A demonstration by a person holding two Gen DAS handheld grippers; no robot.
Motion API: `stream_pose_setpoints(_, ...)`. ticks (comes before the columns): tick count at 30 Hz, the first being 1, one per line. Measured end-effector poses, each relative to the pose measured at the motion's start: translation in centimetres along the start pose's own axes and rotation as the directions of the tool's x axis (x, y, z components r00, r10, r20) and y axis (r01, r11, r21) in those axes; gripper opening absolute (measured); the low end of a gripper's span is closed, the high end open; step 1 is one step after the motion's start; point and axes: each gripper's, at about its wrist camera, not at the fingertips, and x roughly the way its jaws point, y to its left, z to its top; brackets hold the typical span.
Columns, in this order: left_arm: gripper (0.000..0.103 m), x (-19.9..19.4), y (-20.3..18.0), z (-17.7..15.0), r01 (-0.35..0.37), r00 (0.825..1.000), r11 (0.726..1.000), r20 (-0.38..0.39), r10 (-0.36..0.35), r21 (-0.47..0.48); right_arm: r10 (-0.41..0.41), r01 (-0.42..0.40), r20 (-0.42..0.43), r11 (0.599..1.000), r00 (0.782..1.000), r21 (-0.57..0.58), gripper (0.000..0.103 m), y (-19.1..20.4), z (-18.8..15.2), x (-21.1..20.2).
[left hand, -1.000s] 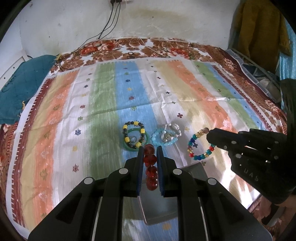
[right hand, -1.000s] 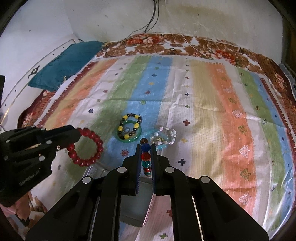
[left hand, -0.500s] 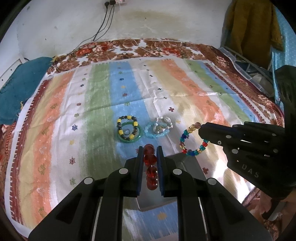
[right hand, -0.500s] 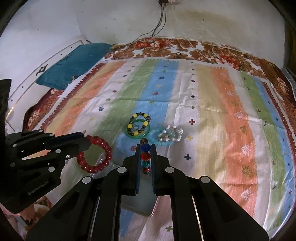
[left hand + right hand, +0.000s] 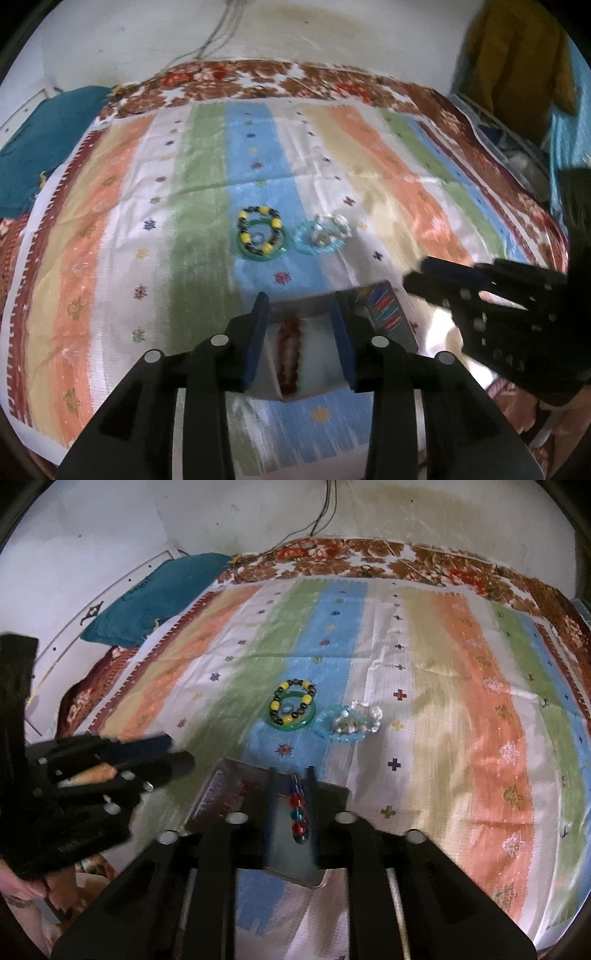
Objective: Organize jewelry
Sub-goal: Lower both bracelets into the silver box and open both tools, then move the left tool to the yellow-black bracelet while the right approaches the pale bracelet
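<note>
Firstly, left wrist view: my left gripper [image 5: 298,334] stands spread, empty, over a shiny rectangular metal tray [image 5: 384,310]. One red bead bracelet [image 5: 290,354], blurred, lies in it. Two clusters rest beyond on the woven striped cloth [image 5: 147,221]: a smooth green bangle [image 5: 263,240] under a yellow-and-black bead bracelet [image 5: 260,230], and a pale blue ring [image 5: 320,238].

Right wrist view: my right gripper [image 5: 291,805] stands parted; whether it grips the multicoloured bead bracelet [image 5: 299,812] between its fingers, I cannot tell.
</note>
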Motion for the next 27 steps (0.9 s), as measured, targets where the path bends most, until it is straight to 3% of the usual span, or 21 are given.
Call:
stream_pose_setpoints(2,0.034,0.1,0.9,0.3,-0.027,1.000,0.999,0.005,0.027,-0.035,-0.017,0.018,-0.007,1.000,1.000,0.008,0.034,-0.4,0.1,0.3)
stream_pose_setpoints(4,0.042,0.1,1.7,0.5,-0.046,0.999,0.997,0.008,0.047,-0.062,-0.032,0.032,-0.011,0.999,0.999,0.022,0.035,-0.9,0.3,0.6)
stream_pose_setpoints(8,0.049,0.6,2.8,1.0,-0.091,0.996,0.992,0.006,0.092,-0.090,-0.053,0.054,-0.016,0.998,0.998,0.036,0.042,-1.6,0.6,1.0)
stream_pose_setpoints(10,0.059,0.9,2.9,1.3,-0.105,0.994,0.990,0.003,0.105,-0.092,-0.067,0.068,-0.021,0.997,0.998,0.038,0.045,-1.8,0.8,1.3)
stream_pose_setpoints(19,0.068,3.5,3.2,3.2,-0.178,0.984,0.981,-0.015,0.177,-0.084,-0.103,0.105,-0.031,0.994,0.994,0.042,0.060,-2.5,1.9,2.4)
stream_pose_setpoints(23,0.071,4.3,3.0,4.3,-0.177,0.984,0.981,-0.019,0.176,-0.082,-0.118,0.119,-0.031,0.992,0.993,0.038,0.063,-2.9,2.6,2.9)
stream_pose_setpoints(27,0.075,5.0,3.2,5.1,-0.219,0.976,0.973,-0.011,0.219,-0.073,-0.144,0.146,-0.043,0.988,0.989,0.052,0.063,-3.7,3.1,3.9)
